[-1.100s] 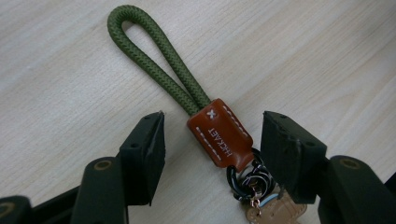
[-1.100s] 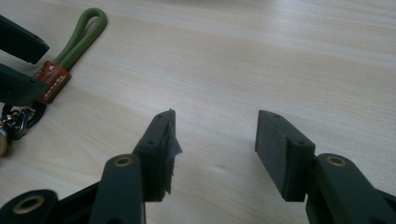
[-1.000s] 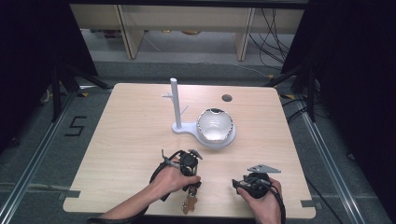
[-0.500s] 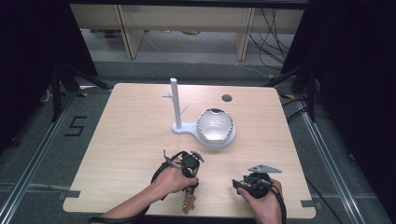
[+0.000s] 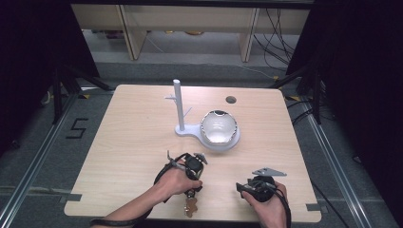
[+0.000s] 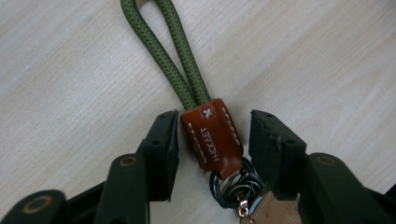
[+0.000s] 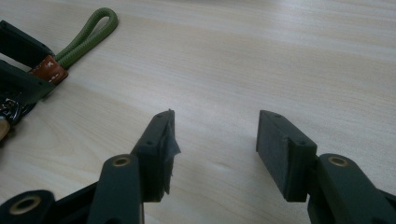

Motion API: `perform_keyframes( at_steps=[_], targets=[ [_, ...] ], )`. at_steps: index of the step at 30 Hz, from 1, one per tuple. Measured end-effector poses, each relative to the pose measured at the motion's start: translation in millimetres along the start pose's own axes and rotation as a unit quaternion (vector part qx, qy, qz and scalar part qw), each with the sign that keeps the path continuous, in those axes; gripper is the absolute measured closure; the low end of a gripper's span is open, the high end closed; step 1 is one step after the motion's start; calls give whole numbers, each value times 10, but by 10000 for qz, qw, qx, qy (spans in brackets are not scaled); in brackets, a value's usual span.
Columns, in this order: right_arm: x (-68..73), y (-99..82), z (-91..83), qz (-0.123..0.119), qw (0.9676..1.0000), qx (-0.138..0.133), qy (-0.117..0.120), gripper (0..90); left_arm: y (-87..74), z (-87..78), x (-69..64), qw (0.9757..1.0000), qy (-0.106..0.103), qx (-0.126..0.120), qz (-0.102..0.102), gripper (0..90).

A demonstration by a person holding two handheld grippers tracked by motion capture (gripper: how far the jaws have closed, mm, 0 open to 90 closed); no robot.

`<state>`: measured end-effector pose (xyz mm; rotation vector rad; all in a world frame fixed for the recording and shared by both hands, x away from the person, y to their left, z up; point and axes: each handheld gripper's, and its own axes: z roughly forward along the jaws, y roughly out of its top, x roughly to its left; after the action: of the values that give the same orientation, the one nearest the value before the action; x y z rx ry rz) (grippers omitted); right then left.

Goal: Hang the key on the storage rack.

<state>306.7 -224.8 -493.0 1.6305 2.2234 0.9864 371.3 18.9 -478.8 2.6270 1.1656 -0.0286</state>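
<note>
The wooden counter [image 5: 133, 142] is carrying everything here. Toward its far middle a white stand [image 5: 179, 107] with an upright post is rising from a flat base, and a shiny round bowl [image 5: 218, 127] is sitting on that base just right of the post.

Near the front edge, the person's left hand is holding the left gripper [image 6: 212, 140] low over a keychain [image 6: 212, 140], and the right hand is holding the right gripper [image 7: 215, 140] well apart from it, to the right, over bare wood.

The keychain is lying flat on the counter at the front, left of centre. Its green cord loop [image 6: 163, 46] is stretching away from the left gripper, its brown leather tab [image 6: 212, 140] is lying between the two fingers, and dark metal rings [image 6: 233, 184] are hanging off the tab's near end.

The left gripper's fingers have just been reopening after a squeeze and are standing about half open, one on each side of the tab; the left one is sitting just beside it and the right one is clearly apart, so nothing is being pinched.

The right gripper's fingers are standing wide apart with nothing between them.
</note>
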Motion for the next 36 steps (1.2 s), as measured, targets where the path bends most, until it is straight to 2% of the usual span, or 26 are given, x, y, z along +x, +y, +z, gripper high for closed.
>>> perform_keyframes(
  at_steps=[1,2,3,4,5,6,7,8,9,10,12,14,16,17,19,23,24,25,28,29,31,32,34,36],
  targets=[
    [-8,0,6,-47,10000,-24,-11,478,3,3,-12,10000,40,-4,0,505],
    [0,-2,2,-27,10000,-7,0,478,9,4,-6,9999,104,-24,115,503],
    [3,-3,0,-21,10000,-4,-2,478,12,5,-9,9998,136,-23,154,512],
    [3,-3,0,-20,10000,-4,2,477,7,8,-29,9993,260,-11,276,528],
    [3,-3,0,-20,10000,-4,2,477,7,8,-29,9993,260,-11,276,552],
    [4,-1,-1,-22,10000,-16,11,477,-4,9,-54,9979,409,4,496,570],
    [4,-1,-1,-22,10000,-16,11,477,-4,9,-54,9979,409,4,496,585],
    [2,-1,-10,-61,10000,-3,-7,477,-9,6,-57,9973,433,12,585,585],
    [2,0,-10,-58,10000,-13,24,477,-20,14,-59,9973,393,-62,619,599],
    [4,1,-14,-58,10000,-7,20,477,-19,0,-50,9968,355,2,720,613],
    [1,-1,-12,-70,10000,-16,22,478,-35,-1,-31,9950,291,-73,950,670],
    [4,-1,-9,-55,10000,-17,35,478,-50,-5,-18,9936,234,-111,1098,680],
    [7,-1,-8,-47,10000,-31,41,478,-70,-10,-13,9934,191,-156,1124,686],
    [9,1,-7,-53,10000,-34,33,478,-88,-18,8,9924,162,-206,1206,688],
    [9,1,-5,-53,10000,-41,28,478,-105,-17,15,9928,120,-271,1162,689],
    [0,-2,-5,-74,10000,-37,-5,478,-169,-63,54,9915,23,-467,1217,690],
    [-23,-1,13,-203,9997,-145,-13,478,-190,-86,59,9908,-5,-574,1222,690],
    [-16,-4,12,-118,9999,-99,-20,478,-202,-104,64,9903,-15,-612,1251,690],
    [-16,-16,20,-152,9998,-131,-39,481,-254,-151,78,9883,-27,-781,1306,690],
    [-16,-16,20,-152,9998,-131,-39,481,-267,-159,96,9865,-18,-848,1401,690],
    [-29,-21,30,-269,9994,-191,-40,482,-314,-168,106,9867,-71,-945,1323,690],
    [-30,-24,30,-285,9993,-241,-46,482,-330,-173,126,9847,-59,-1043,1393,690],
    [-31,-25,31,-305,9992,-257,-56,483,-381,-179,134,9823,-77,-1296,1349,690],
    [-33,-24,29,-324,9990,-289,-65,483,-429,-193,156,9801,-126,-1403,1398,689]
  ],
)
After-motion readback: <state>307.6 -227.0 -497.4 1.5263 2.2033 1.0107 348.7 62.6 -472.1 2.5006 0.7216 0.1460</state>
